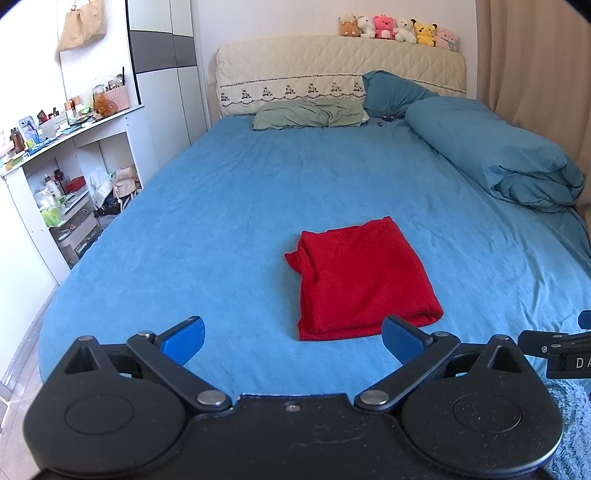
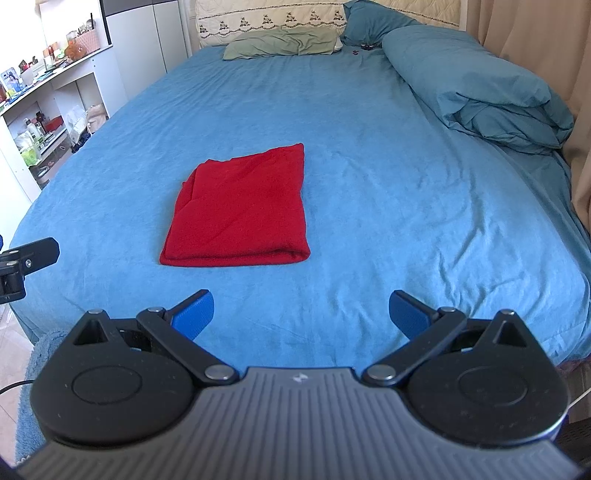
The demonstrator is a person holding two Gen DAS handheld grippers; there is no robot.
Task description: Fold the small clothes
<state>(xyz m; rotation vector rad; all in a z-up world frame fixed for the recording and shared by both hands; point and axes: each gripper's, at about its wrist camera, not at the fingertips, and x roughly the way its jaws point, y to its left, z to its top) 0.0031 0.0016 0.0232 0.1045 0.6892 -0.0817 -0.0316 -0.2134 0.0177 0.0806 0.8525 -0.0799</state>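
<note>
A folded red cloth is seen lying on the bed; both grippers' jaws are held wide, apparently clear of it.

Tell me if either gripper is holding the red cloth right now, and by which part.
Nothing is held. The left gripper and right gripper are both open and short of the folded red cloth, which lies untouched on the bed.

Plush toys atop headboard
</note>
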